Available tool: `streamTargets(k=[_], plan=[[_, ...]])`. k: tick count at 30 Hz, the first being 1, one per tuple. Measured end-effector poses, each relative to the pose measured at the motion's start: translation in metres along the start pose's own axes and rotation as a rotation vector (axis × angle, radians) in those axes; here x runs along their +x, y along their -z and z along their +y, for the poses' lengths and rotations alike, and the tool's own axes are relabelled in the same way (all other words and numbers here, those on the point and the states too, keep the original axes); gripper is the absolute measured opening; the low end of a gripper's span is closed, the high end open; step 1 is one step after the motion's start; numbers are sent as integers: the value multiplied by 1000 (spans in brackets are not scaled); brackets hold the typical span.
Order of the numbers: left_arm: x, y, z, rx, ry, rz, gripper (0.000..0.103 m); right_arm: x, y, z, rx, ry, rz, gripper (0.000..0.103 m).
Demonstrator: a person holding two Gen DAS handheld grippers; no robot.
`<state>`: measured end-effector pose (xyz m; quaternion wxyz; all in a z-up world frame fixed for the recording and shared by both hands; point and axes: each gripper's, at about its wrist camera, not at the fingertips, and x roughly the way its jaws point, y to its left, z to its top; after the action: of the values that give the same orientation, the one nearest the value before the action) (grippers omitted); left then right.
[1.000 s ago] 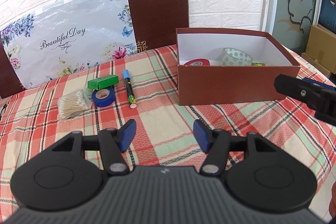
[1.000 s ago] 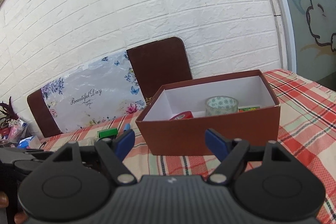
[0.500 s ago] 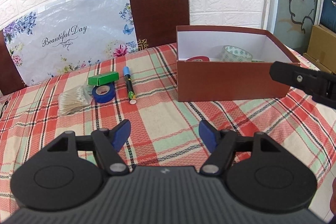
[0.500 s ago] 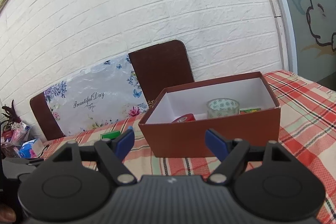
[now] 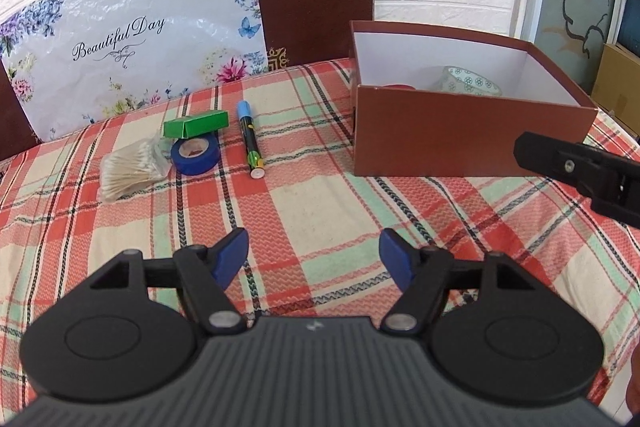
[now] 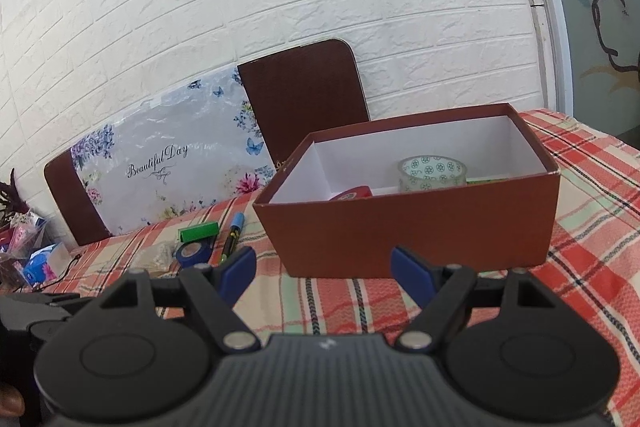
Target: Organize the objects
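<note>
Near the table's (image 5: 320,211) far left edge lie a soft bag of cotton swabs (image 5: 130,169), a blue tape roll (image 5: 195,155), a green box (image 5: 196,123) and a marker (image 5: 249,139). The marker looks light, stiff and slippery, best pinched at its middle. Both the left gripper (image 5: 313,258) and the right gripper (image 6: 324,271) stand wide apart and hold nothing.

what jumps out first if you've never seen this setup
The open brown box on the plaid tablecloth, with a clear patterned tape roll and a red roll inside. To its left lie a marker, blue tape, a green box and cotton swabs. Both open grippers hold nothing.
</note>
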<state>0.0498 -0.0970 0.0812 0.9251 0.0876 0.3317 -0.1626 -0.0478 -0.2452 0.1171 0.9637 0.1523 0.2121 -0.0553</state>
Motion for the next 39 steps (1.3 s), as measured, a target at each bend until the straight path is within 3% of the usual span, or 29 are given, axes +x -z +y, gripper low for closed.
streamTargets(k=[5, 11, 18, 24, 28, 29, 30, 34, 39], plan=[[11, 1, 7, -9, -1, 19, 74, 6, 4, 2, -17, 4, 22, 75], [23, 7, 40, -78, -18, 7, 74, 39, 9, 12, -58, -68, 114, 50], [30, 15, 111, -227, -168, -19, 74, 93, 15, 67, -209, -183, 203, 28], [35, 19, 149, -331, -189, -17, 74, 183, 13, 123, -312, -163, 251, 28], [38, 22, 155, -341, -164, -5, 74, 239, 16, 130, -339, -66, 266, 29], [39, 22, 155, -338, -155, -2, 74, 242, 14, 125, -320, -82, 248, 20], [40, 22, 155, -337, -144, 0, 74, 243, 13, 124, -320, -90, 255, 18], [44, 19, 150, -348, -54, 20, 73, 217, 20, 113, -301, -141, 290, 18], [52, 18, 122, -346, 108, 88, 73, 150, 43, 71, -133, -256, 361, 18]])
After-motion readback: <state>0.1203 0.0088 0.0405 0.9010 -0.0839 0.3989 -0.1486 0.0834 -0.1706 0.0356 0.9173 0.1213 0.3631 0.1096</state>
